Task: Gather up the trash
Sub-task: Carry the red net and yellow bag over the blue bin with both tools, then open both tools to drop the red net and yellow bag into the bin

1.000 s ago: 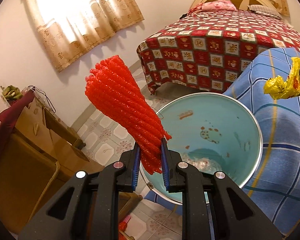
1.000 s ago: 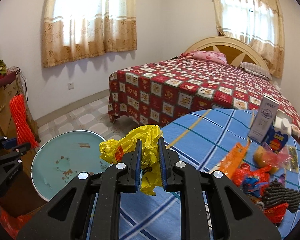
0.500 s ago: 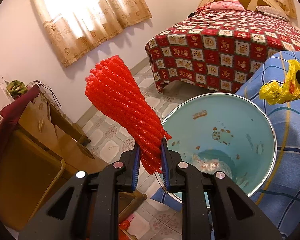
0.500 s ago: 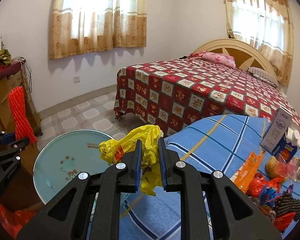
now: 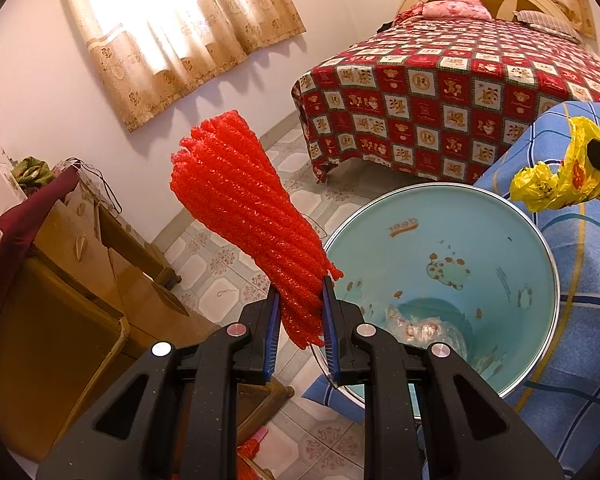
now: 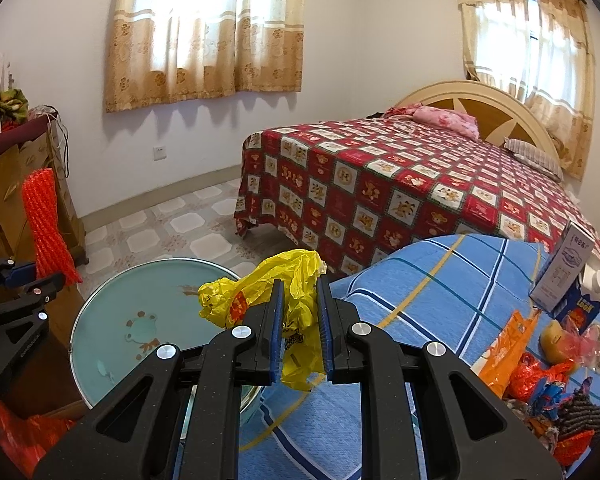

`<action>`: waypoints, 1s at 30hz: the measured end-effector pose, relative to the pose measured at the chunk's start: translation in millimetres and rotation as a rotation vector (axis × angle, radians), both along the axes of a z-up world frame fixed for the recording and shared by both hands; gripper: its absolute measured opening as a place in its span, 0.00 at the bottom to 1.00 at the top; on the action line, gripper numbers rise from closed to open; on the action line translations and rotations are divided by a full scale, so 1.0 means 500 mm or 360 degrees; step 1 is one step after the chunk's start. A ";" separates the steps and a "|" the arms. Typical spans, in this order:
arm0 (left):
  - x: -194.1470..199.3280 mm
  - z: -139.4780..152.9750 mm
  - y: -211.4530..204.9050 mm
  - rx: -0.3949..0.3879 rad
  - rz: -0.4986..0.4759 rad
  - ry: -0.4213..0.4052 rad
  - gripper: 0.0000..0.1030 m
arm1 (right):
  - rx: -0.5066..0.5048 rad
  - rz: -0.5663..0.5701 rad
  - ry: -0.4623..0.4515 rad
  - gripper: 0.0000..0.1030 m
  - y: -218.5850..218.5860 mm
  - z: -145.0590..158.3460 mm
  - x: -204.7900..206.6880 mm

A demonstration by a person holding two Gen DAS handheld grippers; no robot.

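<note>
My left gripper (image 5: 300, 292) is shut on a red foam net sleeve (image 5: 244, 204) and holds it up just left of a light blue trash bin (image 5: 452, 248), which has some clear wrapping at its bottom. My right gripper (image 6: 299, 296) is shut on a crumpled yellow plastic bag (image 6: 276, 284), held over the edge of the blue checked tablecloth (image 6: 440, 280), right of the bin (image 6: 140, 320). The yellow bag also shows at the right in the left wrist view (image 5: 560, 176). The red sleeve and left gripper show at the left in the right wrist view (image 6: 44, 220).
More trash lies on the table at right: an orange wrapper (image 6: 508, 344), red wrappers (image 6: 540, 376), a dark net (image 6: 584, 412), a carton (image 6: 564, 268). A bed with a red checked cover (image 6: 400, 192) stands behind. A cardboard box and wooden furniture (image 5: 72, 280) stand at left.
Both grippers have shifted slightly nearer the bin, each holding its item as before. The bin now appears larger and more central in the left wrist view.
</note>
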State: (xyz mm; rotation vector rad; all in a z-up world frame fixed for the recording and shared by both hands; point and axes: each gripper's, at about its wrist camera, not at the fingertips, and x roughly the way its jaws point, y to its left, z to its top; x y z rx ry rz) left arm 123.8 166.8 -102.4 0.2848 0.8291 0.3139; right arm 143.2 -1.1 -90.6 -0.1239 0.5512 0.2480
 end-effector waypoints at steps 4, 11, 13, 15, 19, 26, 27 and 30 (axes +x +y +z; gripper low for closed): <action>0.001 0.000 0.001 -0.0002 -0.0005 -0.0001 0.18 | 0.0000 0.0008 -0.0001 0.16 0.002 0.001 -0.002; 0.000 0.000 -0.004 -0.0015 -0.0011 0.0001 0.19 | -0.0001 0.0026 0.0005 0.16 0.007 0.002 -0.002; 0.000 -0.001 -0.009 -0.0012 -0.0018 0.0003 0.19 | -0.0002 0.0034 0.0007 0.16 0.009 0.002 -0.002; 0.000 -0.001 -0.014 -0.0015 -0.0025 0.0006 0.19 | -0.0002 0.0040 0.0011 0.16 0.010 0.000 -0.001; 0.000 -0.002 -0.023 -0.0016 -0.0044 0.0008 0.20 | -0.0004 0.0055 0.0020 0.16 0.014 -0.004 0.000; -0.003 -0.005 -0.040 -0.0047 -0.0109 0.0009 0.44 | 0.0022 0.0102 0.0106 0.23 0.023 -0.027 0.015; -0.003 -0.007 -0.041 -0.0053 -0.0114 0.0015 0.46 | 0.0025 0.0104 0.0115 0.26 0.024 -0.031 0.016; -0.004 -0.010 -0.043 -0.0062 -0.0116 0.0017 0.59 | 0.0041 0.0100 0.0128 0.35 0.021 -0.039 0.014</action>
